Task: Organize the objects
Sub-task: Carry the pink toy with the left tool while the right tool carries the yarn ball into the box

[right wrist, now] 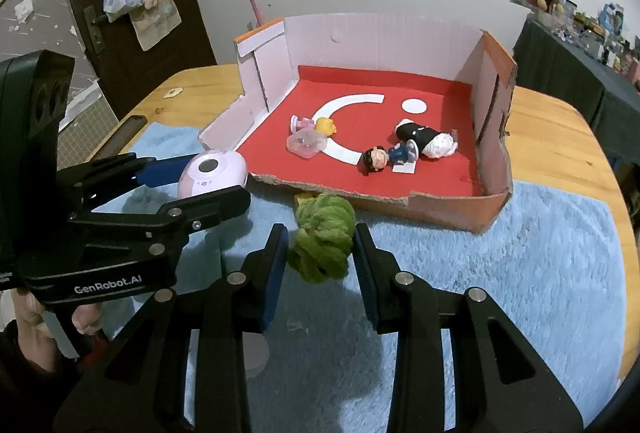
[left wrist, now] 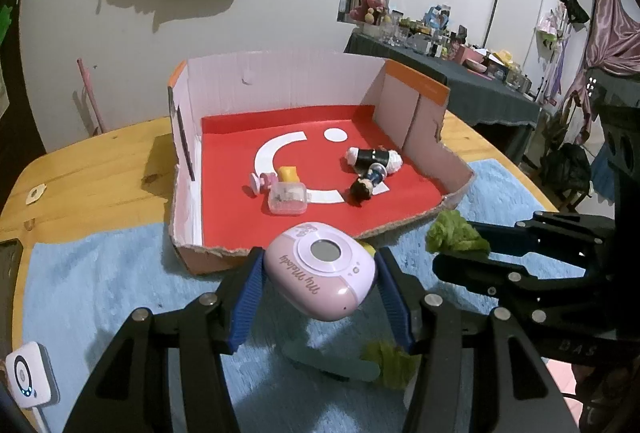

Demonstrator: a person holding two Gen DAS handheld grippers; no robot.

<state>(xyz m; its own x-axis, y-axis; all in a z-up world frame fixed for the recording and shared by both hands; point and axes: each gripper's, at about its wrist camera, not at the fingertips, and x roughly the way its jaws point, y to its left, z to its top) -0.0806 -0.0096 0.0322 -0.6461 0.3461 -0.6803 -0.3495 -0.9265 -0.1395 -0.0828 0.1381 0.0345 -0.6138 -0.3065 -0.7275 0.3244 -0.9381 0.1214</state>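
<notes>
Two toys are held at the box's torn front edge.

A pink camera (left wrist: 320, 269) is gripped in the left tool (left wrist: 320, 287), green lettuce (right wrist: 322, 243) in the right tool (right wrist: 322, 257); the box (right wrist: 494, 205) lies just ahead, nearer the camera.

Dim indoor light, hard wall shadows, strong fisheye bending and dark corners.

Left gripper (left wrist: 320, 273) jaws clamped on a load, right gripper (right wrist: 320, 253) likewise, both angled downward
</notes>
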